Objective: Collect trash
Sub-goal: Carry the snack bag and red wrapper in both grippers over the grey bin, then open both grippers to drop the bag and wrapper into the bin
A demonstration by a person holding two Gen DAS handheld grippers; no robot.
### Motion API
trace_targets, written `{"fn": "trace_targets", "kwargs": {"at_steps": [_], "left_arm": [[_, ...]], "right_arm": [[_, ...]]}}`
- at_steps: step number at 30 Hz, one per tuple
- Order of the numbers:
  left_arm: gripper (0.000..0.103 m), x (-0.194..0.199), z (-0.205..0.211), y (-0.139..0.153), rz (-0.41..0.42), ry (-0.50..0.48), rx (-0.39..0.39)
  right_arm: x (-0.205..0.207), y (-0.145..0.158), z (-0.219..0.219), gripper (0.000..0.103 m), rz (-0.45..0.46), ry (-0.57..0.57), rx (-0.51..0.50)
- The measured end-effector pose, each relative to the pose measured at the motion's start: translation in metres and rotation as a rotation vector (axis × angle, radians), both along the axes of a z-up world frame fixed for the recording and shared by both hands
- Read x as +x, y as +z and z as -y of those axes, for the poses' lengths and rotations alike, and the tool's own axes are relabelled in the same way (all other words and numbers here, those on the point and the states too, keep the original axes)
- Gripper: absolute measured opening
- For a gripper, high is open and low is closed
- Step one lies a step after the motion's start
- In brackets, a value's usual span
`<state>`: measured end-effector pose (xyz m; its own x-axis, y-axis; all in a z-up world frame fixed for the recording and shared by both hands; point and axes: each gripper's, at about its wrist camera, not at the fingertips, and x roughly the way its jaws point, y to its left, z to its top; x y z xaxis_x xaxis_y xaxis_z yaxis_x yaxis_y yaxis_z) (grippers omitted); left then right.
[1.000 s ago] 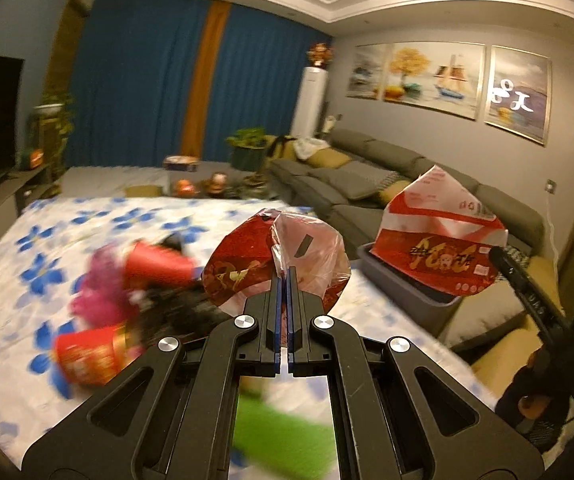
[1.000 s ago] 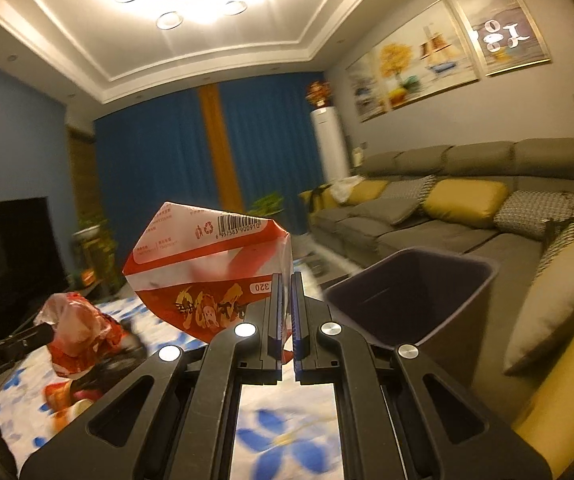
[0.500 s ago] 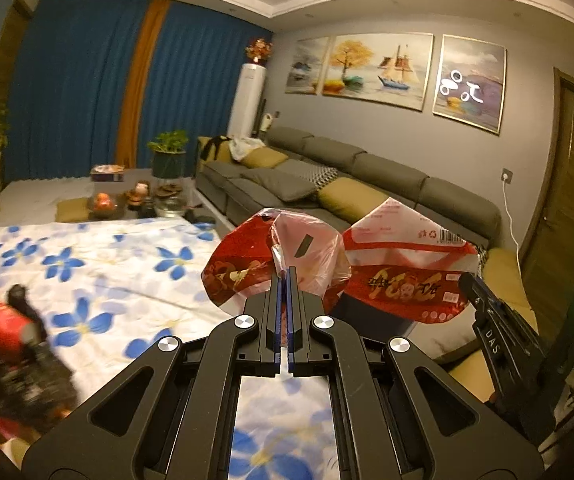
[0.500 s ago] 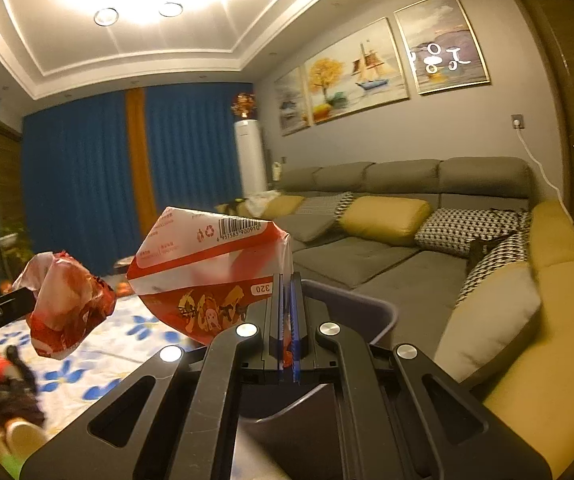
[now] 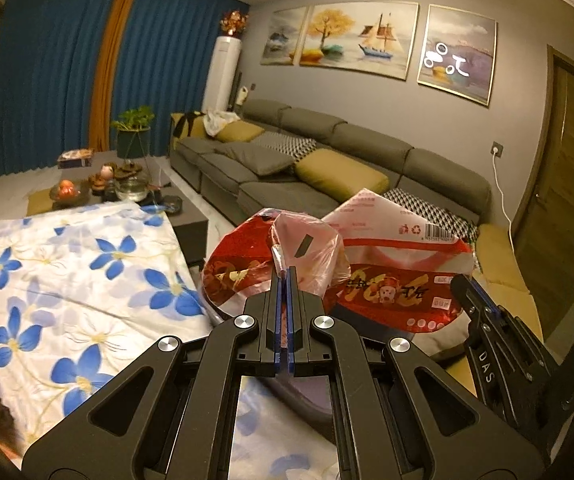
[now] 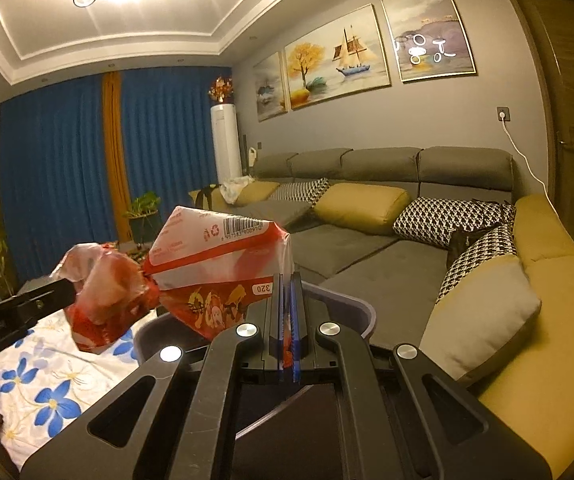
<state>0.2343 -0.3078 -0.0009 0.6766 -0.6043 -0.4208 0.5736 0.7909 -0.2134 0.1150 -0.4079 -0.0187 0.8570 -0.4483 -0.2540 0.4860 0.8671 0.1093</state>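
A: Looking along your left gripper (image 5: 286, 276), what do you have?

B: Your left fingers are pressed together on a crumpled wrapper (image 5: 271, 268), red and clear, held up just past the tips. Right behind it, and to its right, sits the red and white bag (image 5: 399, 276), with its barcode up top. Your right gripper (image 5: 473, 296) comes in from the right edge and touches that bag's lower corner. Under both pieces of trash you can glimpse the dark bin (image 5: 307, 396), mostly hidden by the gripper body. The flowered cloth (image 5: 87, 280) lies to the left, and the sofa (image 5: 327, 160) runs along the far wall.

A: And from the right side?

B: Your right gripper (image 6: 286, 284) is clamped on the bag (image 6: 223, 264), pinching its right edge between the blue pads; the bag hangs to the left of the tips, over the bin (image 6: 363, 312), whose grey rim curves just behind the fingers. Your left gripper (image 6: 53, 294) reaches in from the left, closed on the wrapper (image 6: 107, 296), which touches the bag's left corner and hangs above the bin's near-left rim and the cloth (image 6: 55, 380). The sofa (image 6: 367, 240) fills the right.
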Motion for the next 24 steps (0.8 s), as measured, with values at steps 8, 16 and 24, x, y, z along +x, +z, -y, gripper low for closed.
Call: {"fn": "trace_targets", "kwargs": {"at_steps": [8,16,24], "left_arm": [[0.001,0.022,0.017,-0.018,-0.058,-0.025,0.003],[0.002,0.029,0.029,-0.030,-0.088,-0.056,0.015],[0.003,0.034,0.033,-0.039,-0.140,-0.104,-0.003]], "right_arm": [[0.021,-0.006,0.012,0.004,-0.046,0.026,0.017],[0.033,-0.011,0.017,0.006,-0.070,0.050,0.042],[0.038,-0.012,0.025,0.007,-0.070,0.075,0.054]]}}
